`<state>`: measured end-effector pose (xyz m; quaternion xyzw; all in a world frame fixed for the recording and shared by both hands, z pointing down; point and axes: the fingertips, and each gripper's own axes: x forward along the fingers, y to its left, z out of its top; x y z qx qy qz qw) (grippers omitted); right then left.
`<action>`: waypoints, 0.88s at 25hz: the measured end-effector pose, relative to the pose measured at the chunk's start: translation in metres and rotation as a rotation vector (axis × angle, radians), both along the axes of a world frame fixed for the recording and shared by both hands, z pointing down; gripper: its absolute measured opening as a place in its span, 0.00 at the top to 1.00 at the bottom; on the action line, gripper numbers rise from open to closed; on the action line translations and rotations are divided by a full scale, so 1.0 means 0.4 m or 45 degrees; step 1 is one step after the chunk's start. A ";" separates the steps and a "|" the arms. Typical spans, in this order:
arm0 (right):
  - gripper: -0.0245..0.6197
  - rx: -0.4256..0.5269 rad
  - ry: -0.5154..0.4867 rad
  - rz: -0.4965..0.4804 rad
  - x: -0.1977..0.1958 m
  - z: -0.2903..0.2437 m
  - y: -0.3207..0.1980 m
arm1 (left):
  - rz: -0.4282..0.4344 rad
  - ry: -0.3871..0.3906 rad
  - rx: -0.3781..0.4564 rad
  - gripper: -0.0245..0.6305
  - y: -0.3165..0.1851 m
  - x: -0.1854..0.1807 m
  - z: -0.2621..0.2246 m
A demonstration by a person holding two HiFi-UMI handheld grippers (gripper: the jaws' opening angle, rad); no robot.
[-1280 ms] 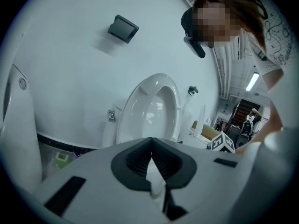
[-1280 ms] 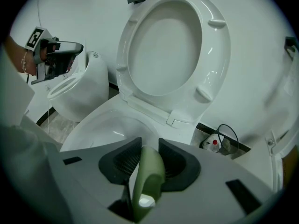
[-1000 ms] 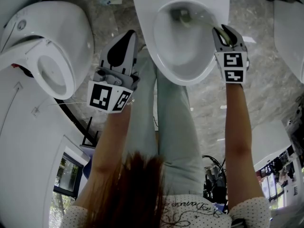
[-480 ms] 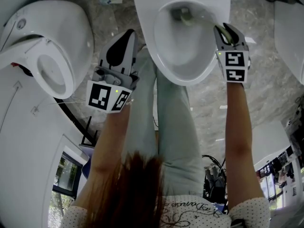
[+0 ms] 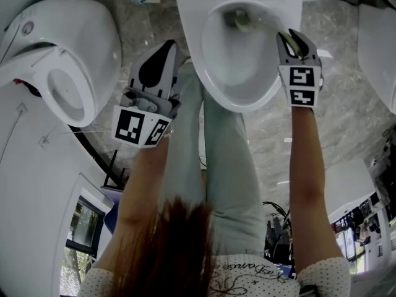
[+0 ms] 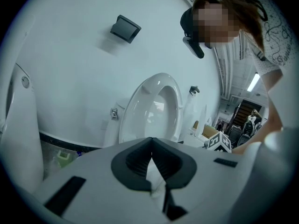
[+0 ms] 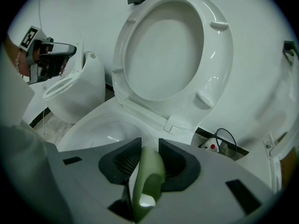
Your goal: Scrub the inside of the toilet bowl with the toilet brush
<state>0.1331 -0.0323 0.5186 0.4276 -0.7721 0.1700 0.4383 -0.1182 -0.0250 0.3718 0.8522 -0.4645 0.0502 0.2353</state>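
Clamping the green brush handle (image 7: 147, 178) between its dark pads, your right gripper (image 5: 296, 44) has nothing else in its jaws; the handle runs up the middle of the right gripper view. From there the brush reaches across to the top of the bowl (image 5: 238, 73), where its head (image 5: 238, 20) sits low against the inner wall, in the upper centre of the head view. Your left gripper (image 6: 150, 143) has its jaws together, tips touching, with nothing between them.

Each gripper's cube carries only black-and-white square markers. The cursive print on your shirt (image 5: 247, 268), at the bottom of the head view, is too small to read.

Your right gripper sits at the bowl's right rim, with marbled grey floor (image 5: 346, 110) open beyond it and another white fixture (image 5: 378, 48) at the right edge. The raised seat (image 7: 173, 45) fills the top of the right gripper view, standing well behind the jaws. Your left gripper (image 5: 167, 47) hangs just outside the bowl's left rim, apart from it, above the strip of floor between the bowl and a second toilet (image 5: 62, 73) in the upper left. Your pale trouser legs (image 5: 226, 159) run down the centre, between both arms.
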 end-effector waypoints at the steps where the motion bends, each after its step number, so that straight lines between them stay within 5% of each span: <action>1: 0.77 0.002 -0.001 -0.002 -0.002 0.001 0.000 | -0.005 -0.001 0.000 0.96 -0.001 -0.001 0.001; 22: 0.77 0.004 -0.005 -0.075 -0.054 0.008 -0.012 | -0.013 -0.014 0.008 0.96 -0.011 -0.006 -0.001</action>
